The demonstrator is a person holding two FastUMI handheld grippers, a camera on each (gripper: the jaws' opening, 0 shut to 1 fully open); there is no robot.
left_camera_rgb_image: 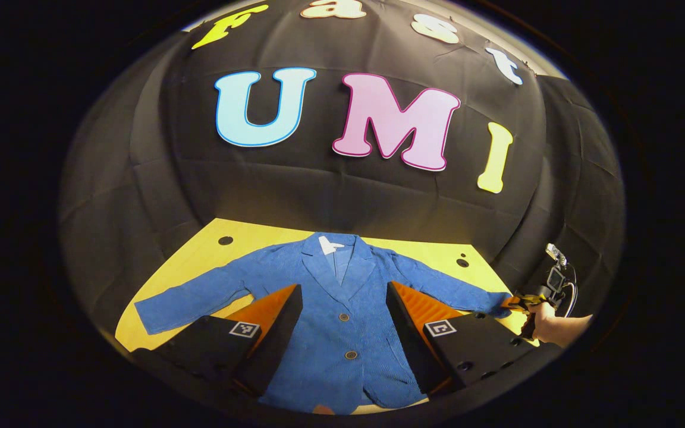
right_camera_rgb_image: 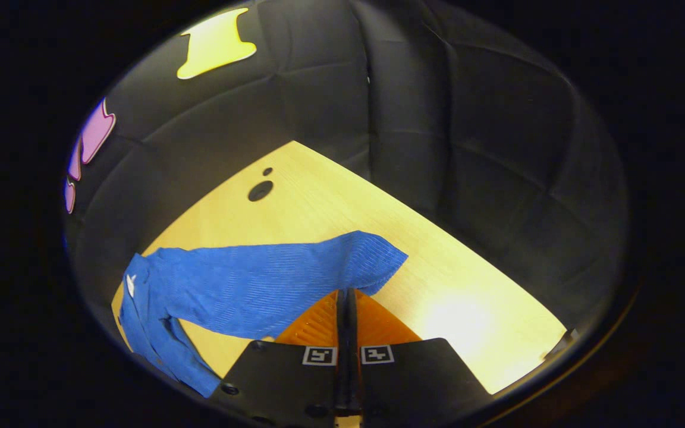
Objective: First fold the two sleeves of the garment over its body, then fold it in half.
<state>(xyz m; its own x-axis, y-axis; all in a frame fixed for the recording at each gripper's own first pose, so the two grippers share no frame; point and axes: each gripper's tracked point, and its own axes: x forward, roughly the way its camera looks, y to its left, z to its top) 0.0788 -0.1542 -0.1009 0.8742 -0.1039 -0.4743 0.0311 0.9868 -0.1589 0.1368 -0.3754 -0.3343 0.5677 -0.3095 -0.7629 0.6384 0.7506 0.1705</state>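
A blue jacket [left_camera_rgb_image: 342,333] lies flat, front up, on the yellow table [left_camera_rgb_image: 437,252], with both sleeves spread out to the sides. My left gripper [left_camera_rgb_image: 342,288] hangs open over the jacket's chest, nothing between its fingers. A hand [left_camera_rgb_image: 556,327] holds my right gripper [left_camera_rgb_image: 512,304] at the cuff of the jacket's right-hand sleeve [left_camera_rgb_image: 455,291]. In the right gripper view that sleeve [right_camera_rgb_image: 259,285] stretches leftward, and my right gripper [right_camera_rgb_image: 345,292] is shut on its lower edge near the cuff [right_camera_rgb_image: 378,255].
The table's bare top [right_camera_rgb_image: 467,297] runs to the right of the cuff, ending at the black cloth wall [right_camera_rgb_image: 467,178]. Round holes [right_camera_rgb_image: 260,191] mark the table's far corners. The other sleeve [left_camera_rgb_image: 194,300] lies flat at the left.
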